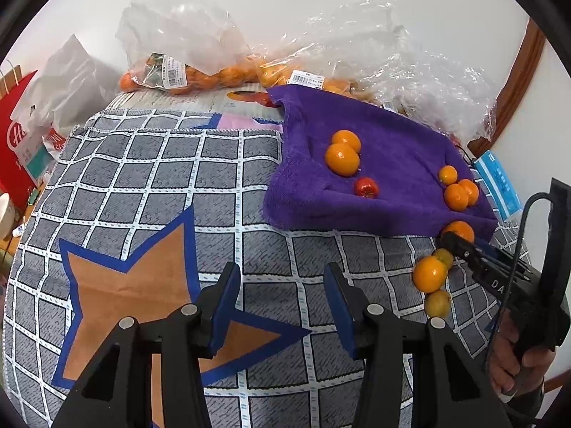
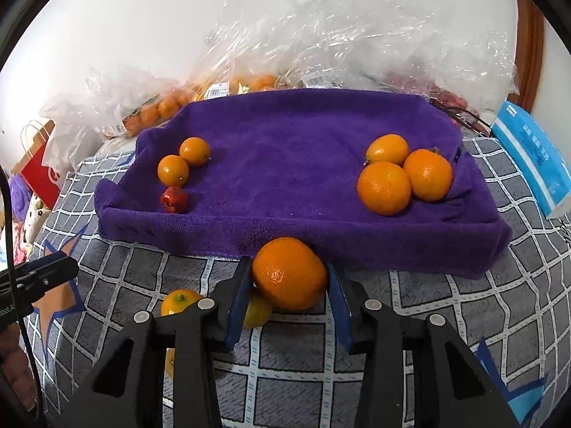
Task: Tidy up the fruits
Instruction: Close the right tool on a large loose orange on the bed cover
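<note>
A purple towel (image 2: 292, 164) (image 1: 385, 164) lies on the checked cloth. On its left sit two small oranges (image 2: 173, 170) and a red fruit (image 2: 174, 199); on its right sit three oranges (image 2: 383, 188). My right gripper (image 2: 289, 278) is shut on a large orange (image 2: 289, 273) just in front of the towel's near edge; it also shows in the left wrist view (image 1: 458, 232). Small yellowish fruits (image 2: 178, 301) (image 1: 430, 273) lie on the cloth beside it. My left gripper (image 1: 282, 285) is open and empty above the cloth.
Clear plastic bags of oranges (image 1: 185, 75) (image 2: 249, 82) stand behind the towel by the wall. A blue packet (image 2: 535, 164) lies at the right. A red paper bag (image 1: 18, 135) stands at the far left. The checked cloth (image 1: 142, 185) has an orange star.
</note>
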